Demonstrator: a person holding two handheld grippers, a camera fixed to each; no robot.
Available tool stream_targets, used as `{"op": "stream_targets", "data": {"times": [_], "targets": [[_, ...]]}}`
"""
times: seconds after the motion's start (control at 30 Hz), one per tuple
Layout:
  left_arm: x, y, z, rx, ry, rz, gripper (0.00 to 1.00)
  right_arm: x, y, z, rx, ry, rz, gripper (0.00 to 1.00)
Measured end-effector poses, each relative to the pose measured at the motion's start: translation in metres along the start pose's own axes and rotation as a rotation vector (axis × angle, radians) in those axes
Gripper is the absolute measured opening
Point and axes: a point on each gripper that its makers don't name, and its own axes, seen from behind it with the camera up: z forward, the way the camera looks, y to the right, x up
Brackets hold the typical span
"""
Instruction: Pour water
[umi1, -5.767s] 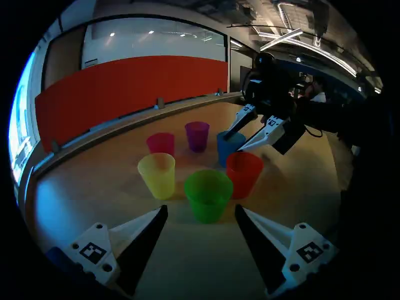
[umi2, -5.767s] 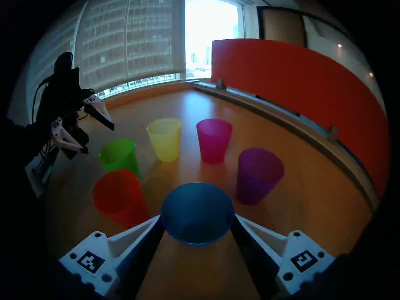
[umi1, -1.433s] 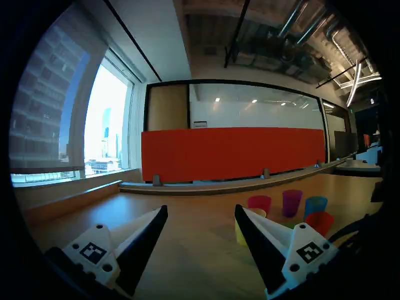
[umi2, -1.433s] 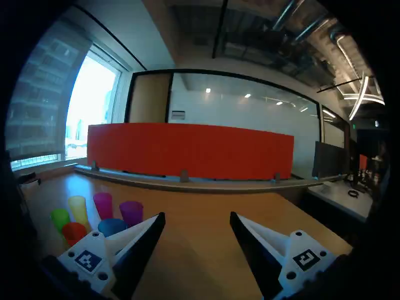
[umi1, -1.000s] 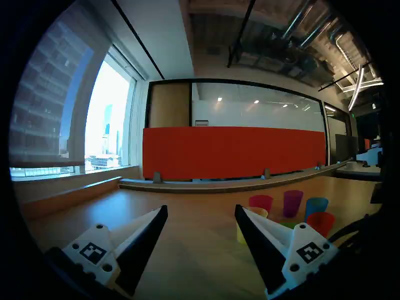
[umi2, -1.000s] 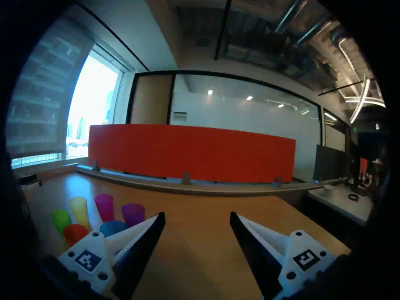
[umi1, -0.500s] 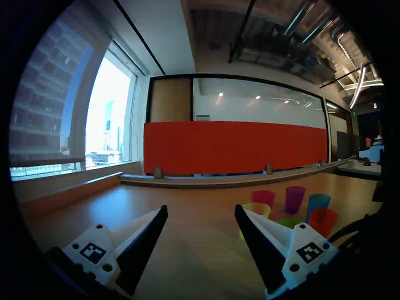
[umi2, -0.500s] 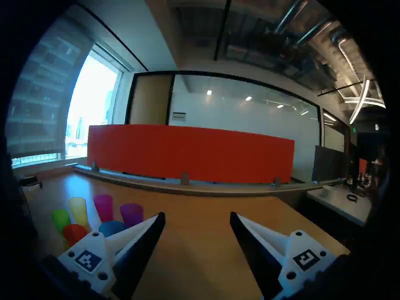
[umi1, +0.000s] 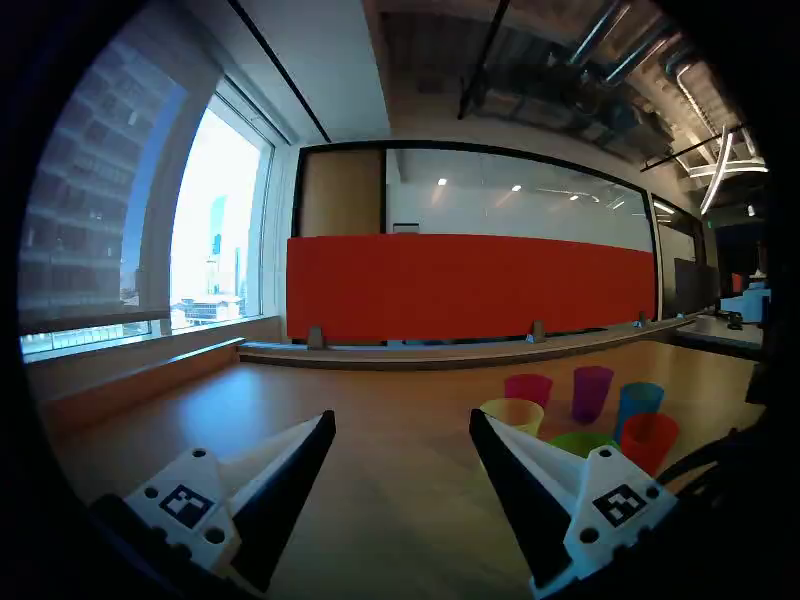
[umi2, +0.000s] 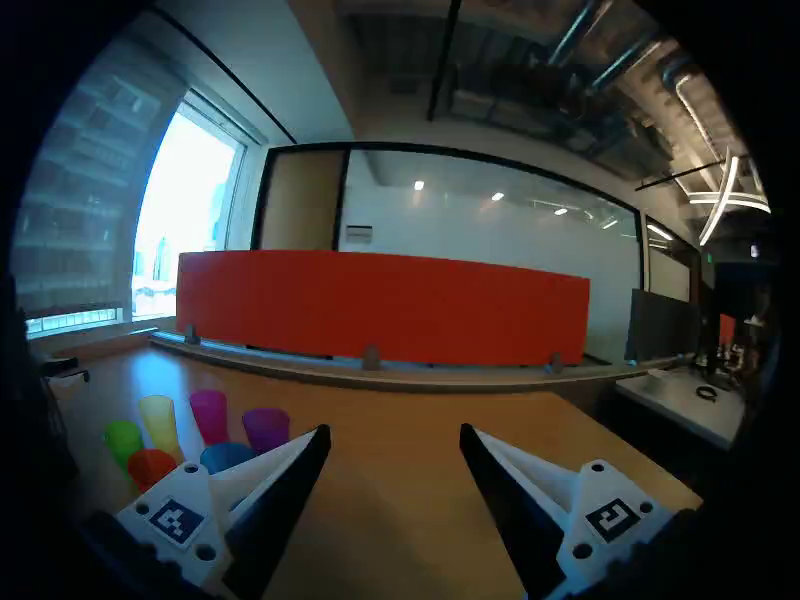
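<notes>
The wooden counter (umi1: 400, 480) spreads wide, with a red partition (umi1: 460, 285) at 12 o'clock. The left claw (umi1: 400, 418) and the right claw (umi2: 392, 432) both gape apart, empty. The coloured cups (umi1: 592, 392) cluster at 4 o'clock in the left gripper view and at 8 o'clock in the right gripper view.

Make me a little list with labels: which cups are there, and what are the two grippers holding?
cups: yellow cup, pink cup, purple cup, blue cup, green cup, red cup
cup pose: all upright, clustered on the wooden table
left gripper: open, holding nothing
right gripper: open, holding nothing
background: red partition, window
water: cannot tell
</notes>
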Motion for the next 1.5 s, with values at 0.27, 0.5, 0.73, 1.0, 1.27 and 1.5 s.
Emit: {"op": "stream_targets", "data": {"times": [0.27,0.5,0.73,1.0,1.27,1.5], "targets": [[-0.001,0.000,0.001,0.001,-0.003,0.001,1.00,0.002,0.004,-0.004,-0.005,0.004,0.000,1.00],[0.000,0.000,0.001,0.000,-0.003,0.001,1.00,0.005,0.007,-0.011,-0.006,0.024,0.002,1.00],[0.000,-0.001,0.000,0.000,-0.004,0.001,1.00,0.004,0.019,-0.018,-0.024,0.052,-0.011,1.00],[-0.001,-0.001,0.000,0.000,-0.004,0.001,1.00,-0.006,0.023,-0.013,-0.009,0.057,0.024,1.00],[0.000,-0.001,-0.001,0.000,-0.004,0.001,1.00,0.003,0.026,-0.004,-0.016,0.125,0.026,1.00],[-0.001,0.000,0.000,0.000,-0.004,0.001,1.00,-0.004,0.024,0.003,-0.012,0.139,0.060,1.00]]}}
